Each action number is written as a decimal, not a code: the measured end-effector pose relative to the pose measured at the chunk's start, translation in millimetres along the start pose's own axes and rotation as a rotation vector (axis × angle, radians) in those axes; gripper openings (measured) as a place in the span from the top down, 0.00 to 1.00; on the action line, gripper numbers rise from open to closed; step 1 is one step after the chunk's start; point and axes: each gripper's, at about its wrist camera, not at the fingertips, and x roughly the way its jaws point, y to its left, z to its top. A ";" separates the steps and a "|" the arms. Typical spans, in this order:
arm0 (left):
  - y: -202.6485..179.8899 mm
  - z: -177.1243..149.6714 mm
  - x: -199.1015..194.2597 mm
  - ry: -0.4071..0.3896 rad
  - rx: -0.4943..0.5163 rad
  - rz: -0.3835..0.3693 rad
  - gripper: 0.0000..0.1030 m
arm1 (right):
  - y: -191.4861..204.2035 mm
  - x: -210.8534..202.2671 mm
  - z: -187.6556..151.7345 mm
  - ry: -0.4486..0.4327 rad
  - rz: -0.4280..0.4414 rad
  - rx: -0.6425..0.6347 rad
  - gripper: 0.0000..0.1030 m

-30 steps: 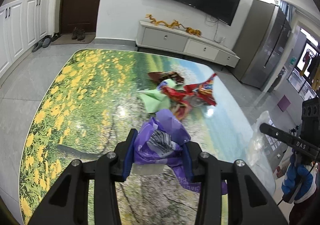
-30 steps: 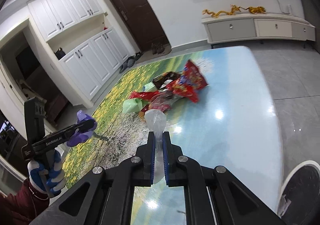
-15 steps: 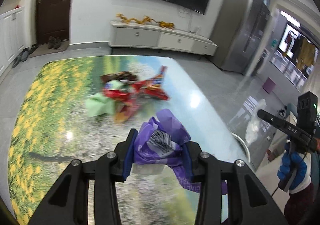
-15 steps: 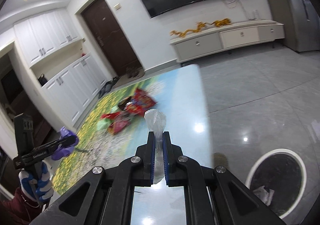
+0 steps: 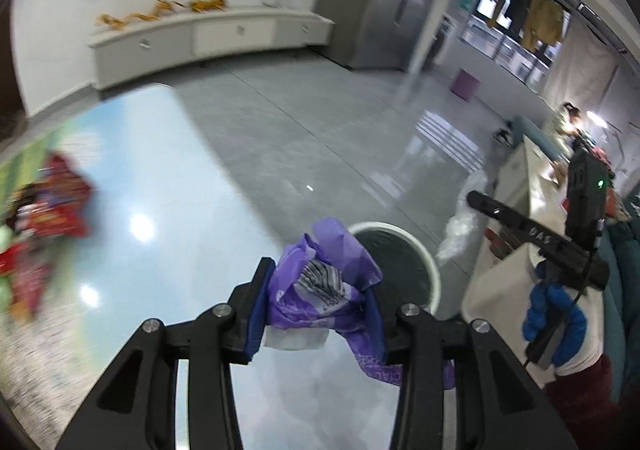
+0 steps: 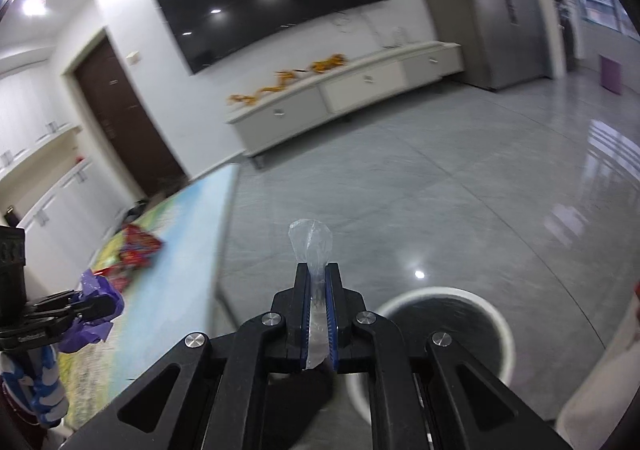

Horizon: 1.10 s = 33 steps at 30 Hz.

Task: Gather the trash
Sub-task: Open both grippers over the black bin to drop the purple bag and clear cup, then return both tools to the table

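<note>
Beside the table edge (image 5: 224,169), both loads were clamped: purple wrapper (image 5: 324,290) in left gripper (image 5: 316,314), clear plastic (image 6: 311,246) in right gripper (image 6: 318,314); release best held until each was centred over bin (image 6: 496,322).

1. The heap of red wrappers (image 5: 48,209) on the table (image 5: 168,177) is smeared by motion blur; single pieces cannot be told apart, and the left edge cuts the heap off.
2. The purple wrapper (image 5: 320,290) covers the near left rim of the bin (image 5: 430,270); what lies in the bin is unreadable.
3. In the right wrist view, the gripper frame hides the near side of the bin.
4. The clear plastic (image 6: 314,250) runs down between the pads, its lower end out of sight.
5. The print on the purple wrapper's tail is cut short.
</note>
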 end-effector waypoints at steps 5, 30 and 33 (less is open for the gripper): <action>-35.1 22.2 61.7 0.083 0.010 -0.081 0.60 | -47.2 11.3 -7.2 0.033 -0.068 0.090 0.93; -42.0 26.5 54.8 0.054 -0.016 -0.082 0.32 | -71.6 8.2 -15.7 0.041 -0.186 0.161 0.73; -24.6 20.6 29.1 0.015 -0.027 -0.046 0.32 | -54.7 1.0 -8.6 0.023 -0.159 0.133 0.73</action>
